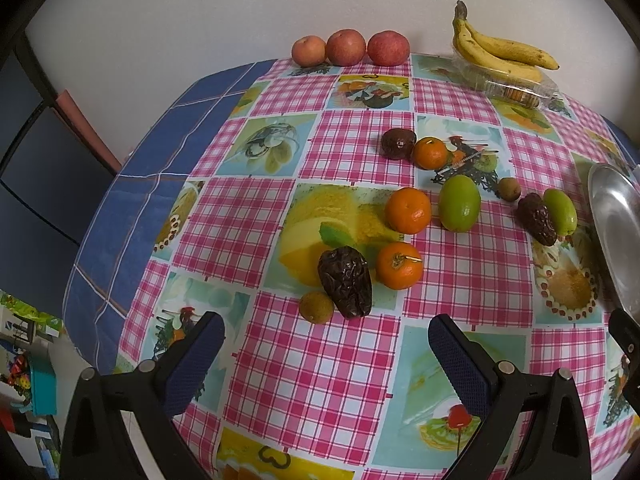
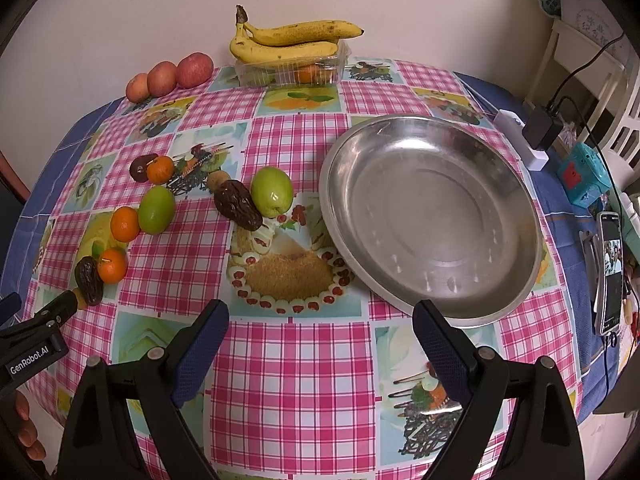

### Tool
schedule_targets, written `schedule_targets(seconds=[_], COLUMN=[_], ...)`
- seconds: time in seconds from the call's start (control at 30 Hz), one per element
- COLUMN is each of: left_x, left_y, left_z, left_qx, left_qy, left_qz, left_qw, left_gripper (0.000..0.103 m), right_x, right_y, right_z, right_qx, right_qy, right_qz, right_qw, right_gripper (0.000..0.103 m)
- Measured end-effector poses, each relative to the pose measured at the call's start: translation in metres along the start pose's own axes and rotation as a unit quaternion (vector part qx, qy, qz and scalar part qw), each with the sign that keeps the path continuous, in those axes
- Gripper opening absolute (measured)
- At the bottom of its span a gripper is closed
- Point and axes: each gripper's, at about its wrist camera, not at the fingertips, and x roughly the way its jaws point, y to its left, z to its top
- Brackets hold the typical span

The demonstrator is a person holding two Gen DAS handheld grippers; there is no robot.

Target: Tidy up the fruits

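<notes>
Fruits lie scattered on the tablecloth, left of the empty steel bowl. Your left gripper hangs with jaws wide apart just short of the date and a small brown fruit, possibly a longan. Close carelessly and you'll nudge the touching orange away. Your right gripper hovers spread, holding nothing, beside the bowl.

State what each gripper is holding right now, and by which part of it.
Nothing is held. The left gripper and right gripper are both open and empty above the tablecloth.
</notes>
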Motion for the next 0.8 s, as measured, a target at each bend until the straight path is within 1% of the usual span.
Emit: schedule_targets(seconds=[0.8], left_x=[-0.0003], left_y=[-0.0028], left_z=[0.0009], left_qx=[0.0], left_qy=[0.002], left_qz=[0.002], left_qw=[1.0], left_gripper=[0.103], right_x=[0.0011], right_y=[-0.0003], right_z=[-0.0004], right_qx=[0.0], right_qy=[0.002], right_qz=[0.002], right_qw=[1.0], right_gripper=[0.093])
